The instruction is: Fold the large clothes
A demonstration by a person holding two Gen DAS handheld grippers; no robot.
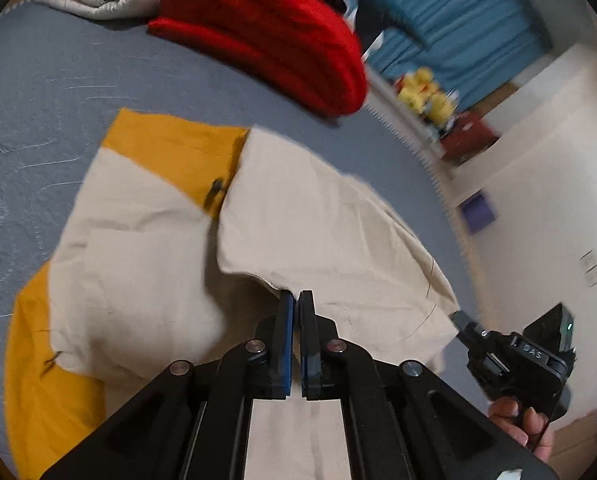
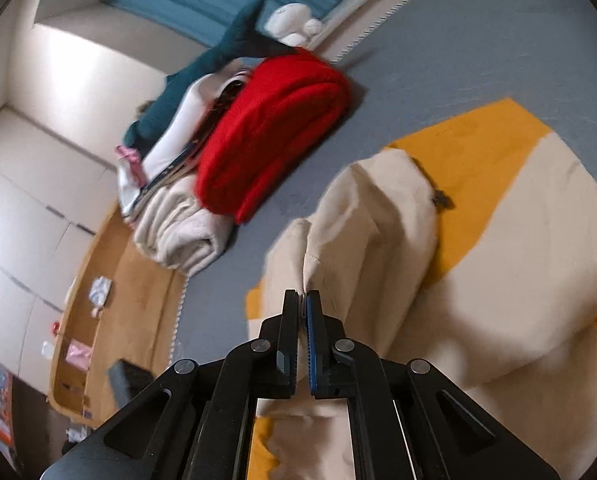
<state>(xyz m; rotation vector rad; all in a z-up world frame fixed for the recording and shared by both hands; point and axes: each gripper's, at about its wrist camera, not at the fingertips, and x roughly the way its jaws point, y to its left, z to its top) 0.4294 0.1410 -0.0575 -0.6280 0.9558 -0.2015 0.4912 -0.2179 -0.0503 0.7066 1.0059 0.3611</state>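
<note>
A cream and mustard garment (image 1: 146, 248) lies spread on the grey bed cover (image 1: 58, 80), its long axis running from the near edge away toward a folded red blanket (image 1: 266, 36), with the mustard panels showing at its far end and along its outer side. The left gripper (image 1: 297, 300) has its fingers pressed together on a cream fabric edge, which lifts into a raised fold. The right gripper (image 2: 303, 300) likewise pinches a cream hem between narrow fingers — the cloth rises to a peak at its tips. Only the left wrist view shows the other gripper's black body and the hand (image 1: 518, 424) holding it; only the right wrist view shows the wooden floor (image 2: 130, 280) beside the bed and a rolled pale blanket (image 2: 182, 228).
</note>
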